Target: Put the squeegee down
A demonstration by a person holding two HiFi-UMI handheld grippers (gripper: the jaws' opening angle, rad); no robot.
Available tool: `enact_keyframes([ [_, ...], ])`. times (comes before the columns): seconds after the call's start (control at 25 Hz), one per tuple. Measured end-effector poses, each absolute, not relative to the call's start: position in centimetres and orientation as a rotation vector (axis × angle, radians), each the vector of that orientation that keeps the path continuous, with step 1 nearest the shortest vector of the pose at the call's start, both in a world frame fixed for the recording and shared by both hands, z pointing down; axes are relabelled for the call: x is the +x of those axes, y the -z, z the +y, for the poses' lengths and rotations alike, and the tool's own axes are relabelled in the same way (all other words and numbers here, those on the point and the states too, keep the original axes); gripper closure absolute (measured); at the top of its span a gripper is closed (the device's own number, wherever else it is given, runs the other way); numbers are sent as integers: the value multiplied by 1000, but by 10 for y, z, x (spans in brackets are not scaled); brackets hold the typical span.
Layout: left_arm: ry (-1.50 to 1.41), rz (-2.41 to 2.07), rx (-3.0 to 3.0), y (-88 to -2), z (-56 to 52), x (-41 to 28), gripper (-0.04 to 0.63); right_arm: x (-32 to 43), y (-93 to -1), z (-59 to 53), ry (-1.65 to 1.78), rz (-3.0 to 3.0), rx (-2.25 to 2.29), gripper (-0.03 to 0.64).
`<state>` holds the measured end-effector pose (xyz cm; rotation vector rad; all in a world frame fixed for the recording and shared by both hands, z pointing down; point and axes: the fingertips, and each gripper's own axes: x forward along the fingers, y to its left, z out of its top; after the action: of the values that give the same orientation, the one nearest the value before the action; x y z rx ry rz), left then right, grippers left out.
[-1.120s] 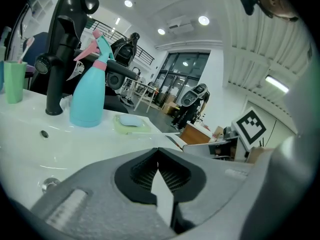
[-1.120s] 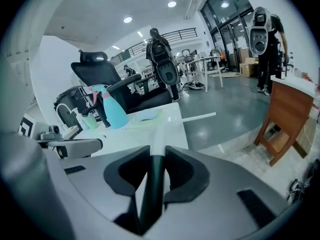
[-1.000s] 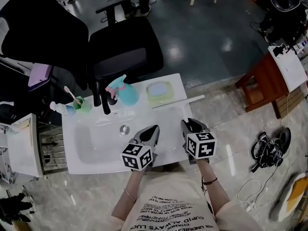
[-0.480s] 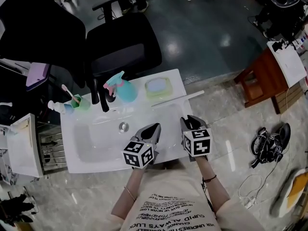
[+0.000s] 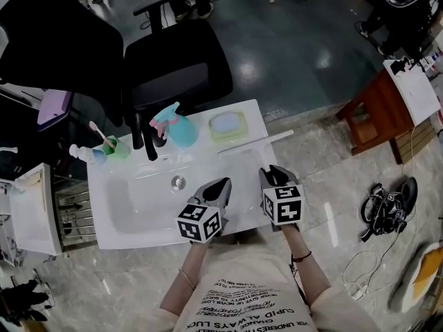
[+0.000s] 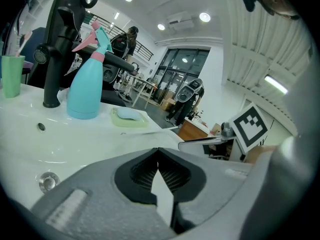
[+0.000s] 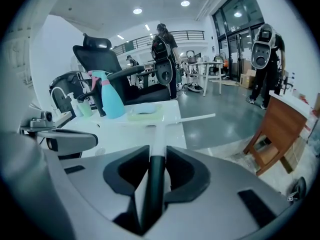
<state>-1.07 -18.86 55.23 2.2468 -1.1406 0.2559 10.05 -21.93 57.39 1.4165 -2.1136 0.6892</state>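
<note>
Easing right claw (image 7: 157,151) open around squeegee (image 7: 159,126) handle, with blade resting on worktop (image 7: 125,133) just ahead. Best released fully before backing straight off, to avoid dragging it. Closed, empty left claw (image 6: 158,151) alongside.

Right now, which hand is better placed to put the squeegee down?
Right: the right gripper has the handle of the squeegee between its fingers, which are opening. The left gripper is shut on nothing.
</note>
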Motion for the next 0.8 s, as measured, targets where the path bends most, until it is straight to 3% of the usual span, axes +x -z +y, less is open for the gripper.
enact_keyframes([
  [0.48, -194, -1179, 2353, -520, -199, -12, 574, 99, -544, -225, -631, -2217, 1472, 489],
  [0.8, -134, -1210, 2446, -485, -209, -12, 573, 100, -514, -218, -538, -2287, 1449, 578],
])
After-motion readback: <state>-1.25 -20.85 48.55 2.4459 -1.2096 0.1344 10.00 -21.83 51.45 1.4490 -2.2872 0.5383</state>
